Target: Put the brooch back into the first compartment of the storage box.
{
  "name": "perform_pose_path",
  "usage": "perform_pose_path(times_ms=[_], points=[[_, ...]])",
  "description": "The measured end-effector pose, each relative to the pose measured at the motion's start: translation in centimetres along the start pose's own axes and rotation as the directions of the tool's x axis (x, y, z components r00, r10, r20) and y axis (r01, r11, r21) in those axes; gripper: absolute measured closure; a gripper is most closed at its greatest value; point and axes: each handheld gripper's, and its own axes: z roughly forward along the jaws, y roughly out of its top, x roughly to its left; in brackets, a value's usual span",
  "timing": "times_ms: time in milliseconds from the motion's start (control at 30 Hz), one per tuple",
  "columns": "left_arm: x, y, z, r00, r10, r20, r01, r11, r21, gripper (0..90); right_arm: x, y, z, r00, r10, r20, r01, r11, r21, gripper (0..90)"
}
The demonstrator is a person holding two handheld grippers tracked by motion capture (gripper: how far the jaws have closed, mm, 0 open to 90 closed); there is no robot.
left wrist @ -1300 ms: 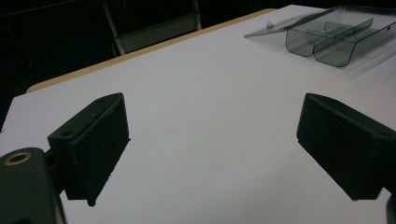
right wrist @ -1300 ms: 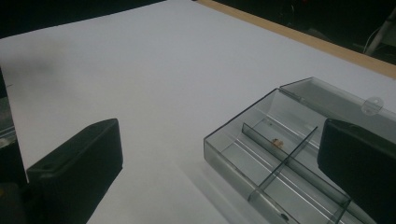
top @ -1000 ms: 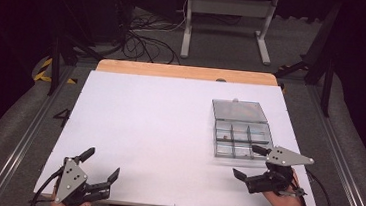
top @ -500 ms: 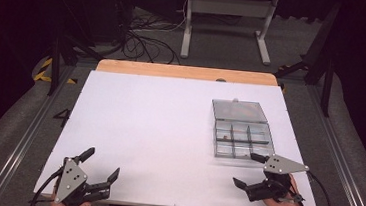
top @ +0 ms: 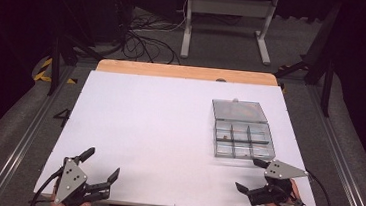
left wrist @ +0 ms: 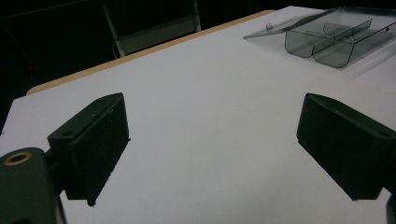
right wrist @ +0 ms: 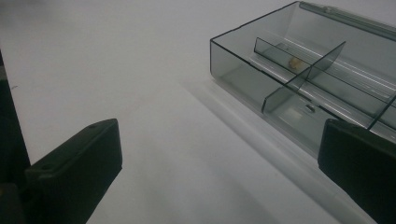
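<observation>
Both claws stand released and empty at the lower edge of the frame, the left claw point(top: 99, 168) lower left, the right claw point(top: 253, 175) just below the open compartment box point(top: 242, 133) at right of the white surface point(top: 158, 131), apparently positioned for access.

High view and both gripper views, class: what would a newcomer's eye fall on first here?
Probably the clear compartment box, lid open, on the right of the white table; something small lies in one compartment. Next, the two black grippers at the near edge: the left gripper and the right gripper just short of the box, both open and holding nothing.
</observation>
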Motion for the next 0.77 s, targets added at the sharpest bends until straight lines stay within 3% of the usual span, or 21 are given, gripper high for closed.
perform_pose_path(times_ms=[167,767], points=[[-0.02,0.0,-0.01,1.0,-0.001,0.002,0.001,1.0,0.001,9.7,-0.39,-0.07,-0.06,0.9999,0.015,0.006,-0.015,1.0,-0.013,0.5],[0.06,-0.01,0.02,1.0,0.0,0.001,0.0,1.0,-0.003,9.1,0.17,0.12,-0.14,0.9998,-0.017,0.015,0.017,1.0,-0.009,0.5]])
